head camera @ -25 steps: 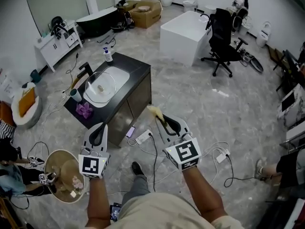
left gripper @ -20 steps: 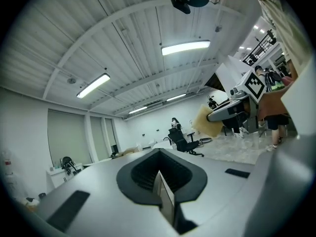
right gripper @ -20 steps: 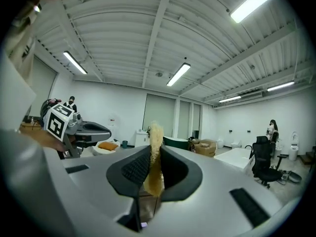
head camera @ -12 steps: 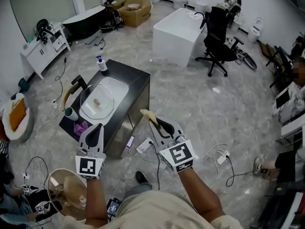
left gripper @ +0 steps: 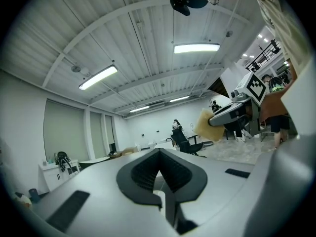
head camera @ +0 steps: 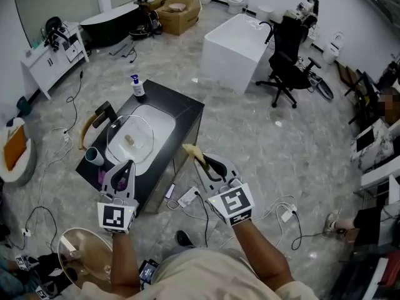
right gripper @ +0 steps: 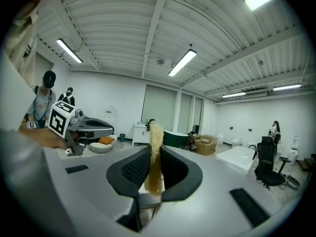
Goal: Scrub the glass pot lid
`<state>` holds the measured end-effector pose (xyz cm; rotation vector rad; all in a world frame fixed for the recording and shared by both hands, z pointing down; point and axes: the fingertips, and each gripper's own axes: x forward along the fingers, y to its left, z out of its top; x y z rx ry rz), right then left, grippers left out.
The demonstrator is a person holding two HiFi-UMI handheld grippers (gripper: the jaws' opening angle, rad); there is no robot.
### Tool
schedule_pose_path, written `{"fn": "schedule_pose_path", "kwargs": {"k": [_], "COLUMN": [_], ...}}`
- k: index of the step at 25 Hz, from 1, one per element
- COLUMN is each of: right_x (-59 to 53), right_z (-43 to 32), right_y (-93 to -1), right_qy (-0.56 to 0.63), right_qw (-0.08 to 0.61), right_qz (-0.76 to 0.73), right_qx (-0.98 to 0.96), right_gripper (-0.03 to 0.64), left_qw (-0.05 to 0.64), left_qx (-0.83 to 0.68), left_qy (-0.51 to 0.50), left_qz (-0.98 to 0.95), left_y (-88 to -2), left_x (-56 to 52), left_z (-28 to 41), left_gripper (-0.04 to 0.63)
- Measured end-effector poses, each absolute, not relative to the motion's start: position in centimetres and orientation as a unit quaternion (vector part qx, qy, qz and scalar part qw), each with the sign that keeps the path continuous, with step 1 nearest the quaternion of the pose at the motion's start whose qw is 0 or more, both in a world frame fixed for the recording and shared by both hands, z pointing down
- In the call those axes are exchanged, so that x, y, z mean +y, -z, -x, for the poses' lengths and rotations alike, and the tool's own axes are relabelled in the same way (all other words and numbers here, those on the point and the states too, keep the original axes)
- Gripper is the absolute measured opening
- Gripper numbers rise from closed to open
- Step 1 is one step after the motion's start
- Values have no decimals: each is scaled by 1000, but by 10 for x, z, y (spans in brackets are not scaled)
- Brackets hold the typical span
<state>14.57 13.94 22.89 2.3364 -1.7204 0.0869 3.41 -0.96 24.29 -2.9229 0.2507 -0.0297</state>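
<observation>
The glass pot lid (head camera: pixel 130 139) with a pale knob lies over the white basin of a dark sink cabinet (head camera: pixel 181 108). My left gripper (head camera: pixel 124 166) hovers at the cabinet's near corner, shut and empty, its pads (left gripper: pixel 148 169) meeting. To the right of the cabinet, above the floor, my right gripper (head camera: pixel 199 158) is shut on a yellow sponge (head camera: pixel 190 149). The sponge (right gripper: pixel 155 152) sticks up between the dark pads. Both grippers are short of the lid.
On the cabinet stand a soap bottle (head camera: pixel 137 86), a black faucet (head camera: pixel 103 114), a cup (head camera: pixel 94 157) and a purple cloth (head camera: pixel 104 176). Cables and plugs (head camera: pixel 187 197) lie on the floor below. A round glass table (head camera: pixel 78 255) is at bottom left, a white tub (head camera: pixel 232 42) and office chair (head camera: pixel 287 49) beyond.
The sink cabinet has shifted right and nearer in the head view as the person stepped. Both grippers keep their pose, the sponge still held.
</observation>
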Motion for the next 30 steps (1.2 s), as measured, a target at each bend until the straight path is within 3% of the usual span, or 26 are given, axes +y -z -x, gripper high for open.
{"fn": "schedule_pose_path", "kwargs": {"k": [12, 20, 30], "right_x": [23, -84, -181], "right_z": [-126, -143, -221], "right_y": [-211, -238, -301], "right_qy": [6, 19, -17], "right_qw": [141, 120, 106], "right_qz": [-748, -664, -544], "right_qx": [-649, -738, -832], "right_gripper": [52, 52, 52], "left_qw": [84, 66, 48], "left_qx": [166, 293, 449], "left_qy": [4, 40, 109], "left_qz": [983, 953, 886], "left_y": [-231, -261, -299], "left_x": [-90, -131, -148], "left_z": [26, 63, 7], "left_gripper": [14, 14, 14]}}
